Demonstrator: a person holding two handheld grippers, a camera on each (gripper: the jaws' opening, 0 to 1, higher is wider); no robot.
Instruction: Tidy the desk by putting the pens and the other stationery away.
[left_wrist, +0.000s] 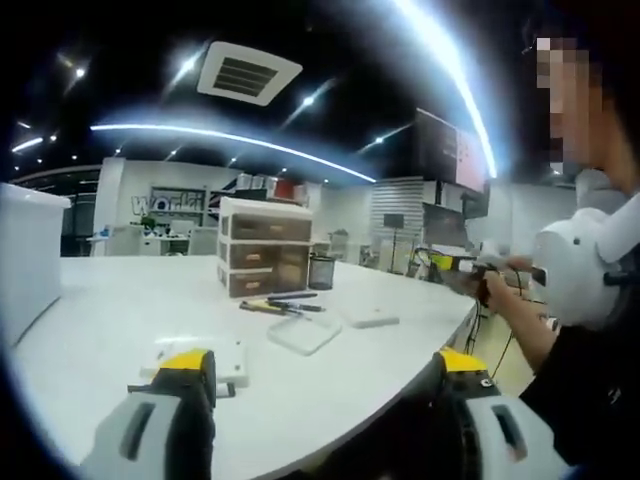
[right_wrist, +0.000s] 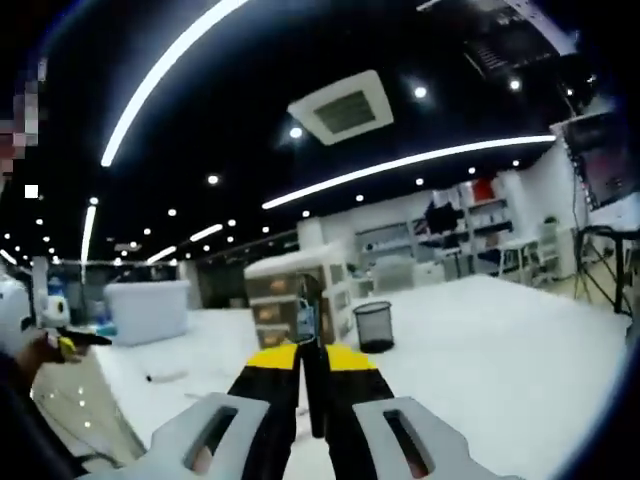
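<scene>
Left gripper view looks along the left claw (left_wrist: 325, 372), whose yellow-tipped jaws stand wide apart with nothing between them, over the near edge of a white bench (left_wrist: 120, 310). Far across the bench sits a small drawer unit (left_wrist: 265, 246) with three brown drawer fronts, and just right of it a black mesh pen cup (left_wrist: 321, 271). In front of the drawers lie several pens (left_wrist: 282, 304), loose on the surface. Near them rest a clear flat lid (left_wrist: 304, 333), a white eraser-like block (left_wrist: 372, 317) and, closer in, a white flat box (left_wrist: 200, 361). At the right a person's hand (left_wrist: 496, 285) holds the other gripper. Grey lettering on the far wall is too blurred to read.

Right gripper view shows the right claw (right_wrist: 311, 362) closed on a dark pen (right_wrist: 310, 330) that stands upright between its jaws. Beyond it are the drawer unit (right_wrist: 290, 290) and the pen cup (right_wrist: 374, 326).
</scene>
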